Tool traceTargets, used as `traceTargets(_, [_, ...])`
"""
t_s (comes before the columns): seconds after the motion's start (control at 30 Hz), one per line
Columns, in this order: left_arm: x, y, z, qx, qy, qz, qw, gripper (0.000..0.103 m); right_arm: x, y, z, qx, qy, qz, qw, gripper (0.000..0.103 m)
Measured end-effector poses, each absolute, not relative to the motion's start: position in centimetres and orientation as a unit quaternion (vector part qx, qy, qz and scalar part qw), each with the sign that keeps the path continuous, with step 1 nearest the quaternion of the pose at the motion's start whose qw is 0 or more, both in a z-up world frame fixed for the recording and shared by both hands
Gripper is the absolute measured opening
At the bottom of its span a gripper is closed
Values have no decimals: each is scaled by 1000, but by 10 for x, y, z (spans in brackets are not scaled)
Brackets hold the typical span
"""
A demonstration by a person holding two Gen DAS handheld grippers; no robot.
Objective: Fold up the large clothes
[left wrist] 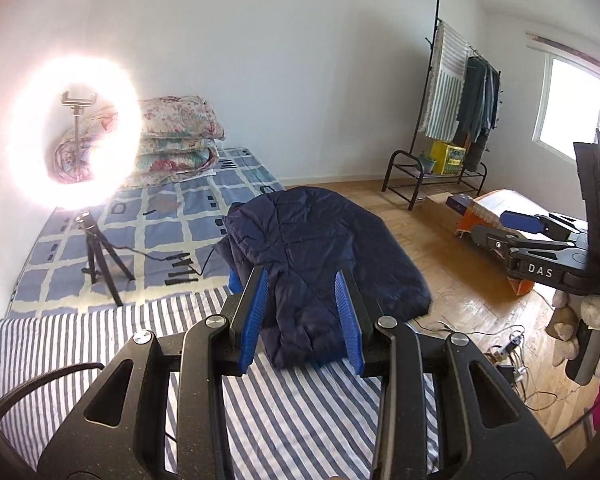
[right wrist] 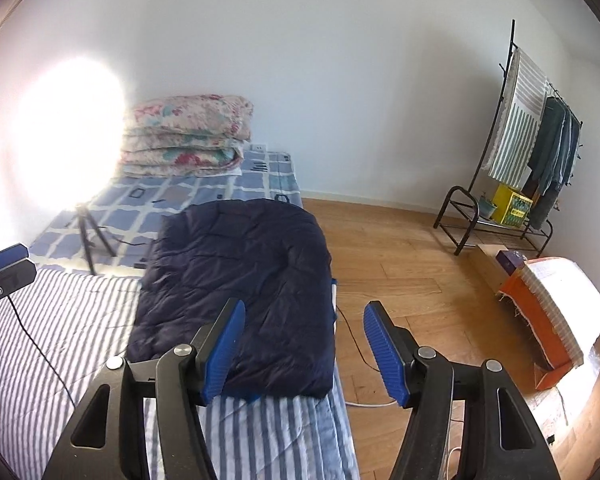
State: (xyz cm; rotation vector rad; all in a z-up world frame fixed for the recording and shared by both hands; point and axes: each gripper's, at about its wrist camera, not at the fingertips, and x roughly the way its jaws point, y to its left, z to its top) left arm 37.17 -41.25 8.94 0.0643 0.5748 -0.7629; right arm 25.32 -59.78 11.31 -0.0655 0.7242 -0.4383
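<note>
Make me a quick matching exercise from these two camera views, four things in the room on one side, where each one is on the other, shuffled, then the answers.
Things:
1. navy jacket
2. floral quilt
3. ring light tripod
4. yellow box

Places:
A. on the clothes rack's bottom shelf
B. standing on the blue checked sheet
C. folded at the bed's floor-side edge
D. stacked at the wall end of the bed

Pairs: 1-C, 2-D, 3-B, 4-A

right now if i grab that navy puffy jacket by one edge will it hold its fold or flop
The navy jacket is quilted and puffy, so it probably flops and unfolds if lifted by one edge. It likely feels light for its bulk. Its smooth shell may slip between the fingers.
</note>
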Motion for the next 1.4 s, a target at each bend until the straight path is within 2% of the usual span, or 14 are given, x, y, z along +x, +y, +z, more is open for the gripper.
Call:
traceTargets(0.43, [247, -321, 113, 26, 269, -380, 885, 34, 134, -518, 137, -16, 336, -200, 920, 72])
traceTargets(0.57, [211, -293, 110, 42, 269, -367, 889, 38, 100, -498, 130, -13, 339, -198, 920, 76])
traceTargets(0.63, [194, -282, 107, 51, 265, -363, 892, 45, 83, -485, 125, -16, 336, -200, 920, 79])
traceTargets(0.7, [179, -270, 103, 54, 261, -356, 896, 58, 68, -473, 122, -15, 331, -203, 921, 81])
traceTargets(0.87, [153, -242, 86, 50, 268, -340, 900, 62, 42, -444, 108, -12, 318, -195, 928, 86])
traceTargets(0.93, [142, -235, 80, 59, 265, -333, 903, 66, 37, -432, 101, -13, 316, -195, 928, 87])
traceTargets(1.0, [134, -227, 74, 57, 265, -326, 906, 76, 35, -422, 94, -15, 314, -197, 929, 87])
traceTargets(1.23, [123, -214, 56, 64, 271, -317, 907, 83, 29, -396, 76, -7, 296, -205, 933, 99])
traceTargets(1.4, [117, -206, 50, 71, 266, -311, 910, 90, 28, -377, 66, -16, 291, -211, 933, 103])
